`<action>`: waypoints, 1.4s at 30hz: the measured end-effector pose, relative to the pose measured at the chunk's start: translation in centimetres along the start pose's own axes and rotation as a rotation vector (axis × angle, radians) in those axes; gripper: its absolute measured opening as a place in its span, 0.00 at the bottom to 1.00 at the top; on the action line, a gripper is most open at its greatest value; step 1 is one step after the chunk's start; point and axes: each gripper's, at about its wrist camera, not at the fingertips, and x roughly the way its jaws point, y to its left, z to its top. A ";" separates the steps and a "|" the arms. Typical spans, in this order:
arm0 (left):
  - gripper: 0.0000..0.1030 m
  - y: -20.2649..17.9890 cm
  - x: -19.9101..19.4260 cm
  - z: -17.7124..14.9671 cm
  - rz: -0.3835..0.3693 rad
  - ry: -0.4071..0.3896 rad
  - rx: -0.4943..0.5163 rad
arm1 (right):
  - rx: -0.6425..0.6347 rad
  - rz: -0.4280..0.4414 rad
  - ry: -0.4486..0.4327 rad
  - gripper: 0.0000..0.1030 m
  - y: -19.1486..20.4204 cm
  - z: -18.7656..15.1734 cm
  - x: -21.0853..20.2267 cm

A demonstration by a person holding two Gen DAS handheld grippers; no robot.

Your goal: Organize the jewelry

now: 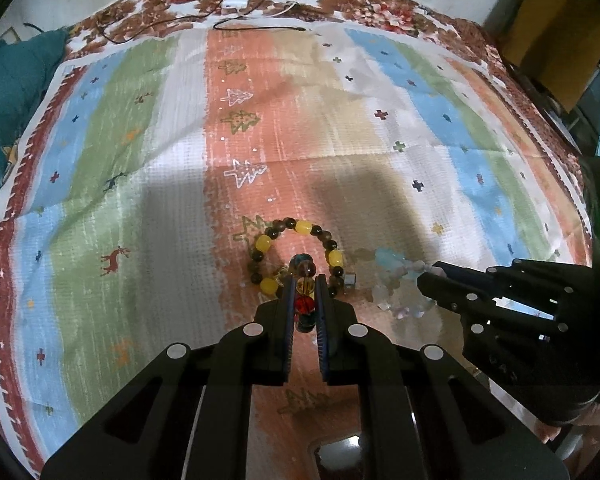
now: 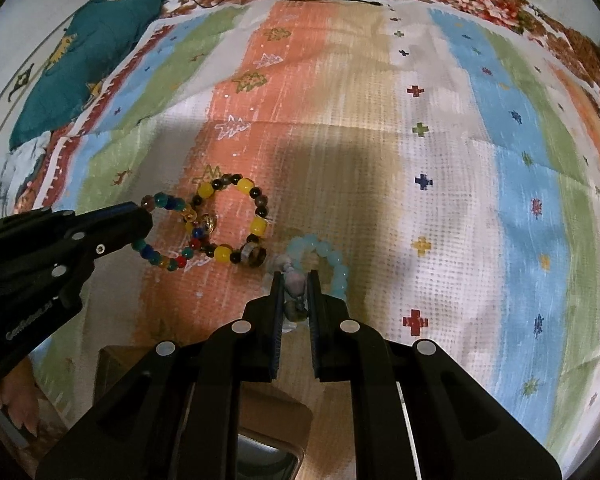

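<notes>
- Nearest to me, the left claw (image 1: 305,294) is closed on a multicoloured bead bracelet (image 1: 305,280), its pads pinching the strand where red, amber and teal beads run between them.
- To its right, the right claw (image 2: 295,292) is likewise clamped on a pale blue bead bracelet (image 2: 324,256), gripping it at the near side, where some paler, pinkish beads and a small dark charm sit.
- Both strands look light and limp: only the pinched stretch is held, and the rest of each loop sags toward the striped cloth (image 1: 140,152), so I would expect swinging.
- The beads are round, glossy and probably slippery; a pinch across the cord between two beads should hold better than one on a bead's crown.
- Just beyond the left claw, a yellow and dark bead bracelet (image 1: 296,252) lies flat on the orange stripe, overlapping the multicoloured one, so a snag is possible.
- A dark ring (image 2: 254,256) rests against that bracelet's right edge, small and easily knocked.
- Far back, a white charger (image 1: 236,0) and cables lie on the flowered bedspread (image 1: 380,12).
</notes>
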 end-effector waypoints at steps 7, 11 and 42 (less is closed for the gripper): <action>0.09 -0.1 -0.2 -0.1 0.000 -0.004 0.006 | 0.034 0.012 0.006 0.12 -0.6 0.0 -0.3; 0.09 -0.2 -0.2 -0.1 0.002 -0.002 0.005 | 0.046 0.015 0.017 0.12 -1.0 0.0 -0.3; 0.09 -0.6 0.7 -0.2 0.009 0.023 0.027 | -0.048 0.036 0.097 0.26 1.7 -0.3 2.5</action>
